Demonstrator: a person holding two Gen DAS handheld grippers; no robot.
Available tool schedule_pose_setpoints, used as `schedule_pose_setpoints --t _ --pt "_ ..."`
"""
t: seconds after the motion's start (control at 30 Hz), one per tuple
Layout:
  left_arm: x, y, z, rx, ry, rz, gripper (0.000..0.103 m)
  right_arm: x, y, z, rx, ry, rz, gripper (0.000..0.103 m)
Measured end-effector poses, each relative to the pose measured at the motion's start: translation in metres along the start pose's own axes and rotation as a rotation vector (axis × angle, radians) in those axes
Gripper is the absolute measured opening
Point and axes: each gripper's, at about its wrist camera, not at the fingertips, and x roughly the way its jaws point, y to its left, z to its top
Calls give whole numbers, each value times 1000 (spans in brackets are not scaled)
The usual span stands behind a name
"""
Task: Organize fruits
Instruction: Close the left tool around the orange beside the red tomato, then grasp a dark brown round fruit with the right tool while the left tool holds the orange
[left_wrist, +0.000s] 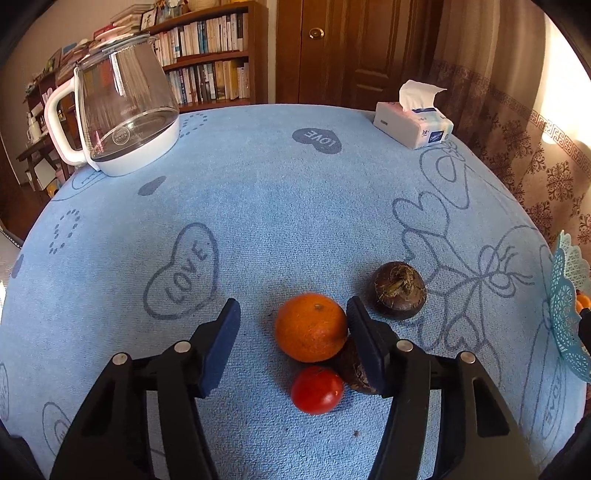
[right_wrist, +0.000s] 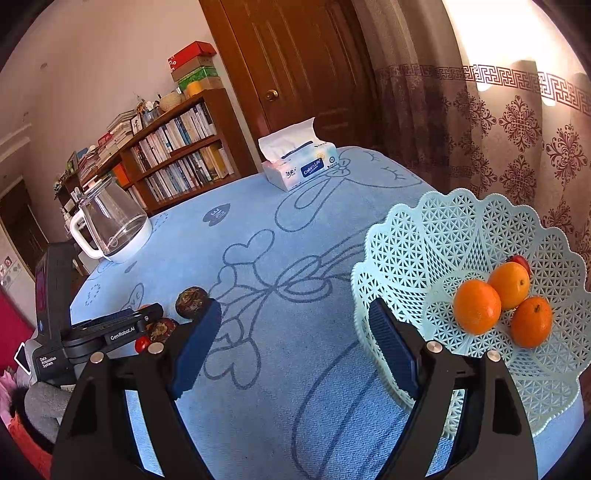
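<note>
1. On the blue cloth (left_wrist: 295, 206) covering the table, a small cluster of fruit lies toward the near edge: an orange (left_wrist: 311, 326), a small red tomato (left_wrist: 317, 390) just in front of it, and a dark brown round fruit (left_wrist: 352, 369) touching both.
2. A second dark fruit (left_wrist: 399, 290) with a dried stem sits alone, a little further in toward the right edge.
3. The left gripper (left_wrist: 293, 330) is spread wide with nothing gripped; the orange sits between its fingers, against the right-hand finger (left_wrist: 364, 332), which partly covers the nearer dark fruit.
4. The right gripper (right_wrist: 291, 341) is likewise released and empty, over bare cloth; its right-hand finger (right_wrist: 391, 347) stands in front of the basket's rim.
5. A pale green lattice basket (right_wrist: 443, 236) stands at the right edge, holding three oranges (right_wrist: 476, 306) and a red fruit (right_wrist: 521, 261) mostly hidden behind them.
6. A glass kettle (left_wrist: 125, 107) stands at the far left corner.
7. A tissue box (left_wrist: 413, 125) sits at the far right corner.
</note>
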Motion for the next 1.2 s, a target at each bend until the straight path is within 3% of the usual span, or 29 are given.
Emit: schedule_pose_setpoints --t 0.2,0.33,0.5,1.0,1.2 --pt "7 0 4 -18 18 -3 56 1 2 -1 -9 2 -1 83" --pt "10 6 5 -74 54 -74 42 2 2 -2 -7 4 -2 83" --pt "10 19 5 -151 81 -159 40 3 2 -3 -12 6 -8 83" --pt "-46 35 1 -162 -98 -90 40 7 14 -11 -91 -22 -75 83" --pt "-60 45 -2 -173 -139 -58 40 -3 31 -9 -193 -101 -112 83"
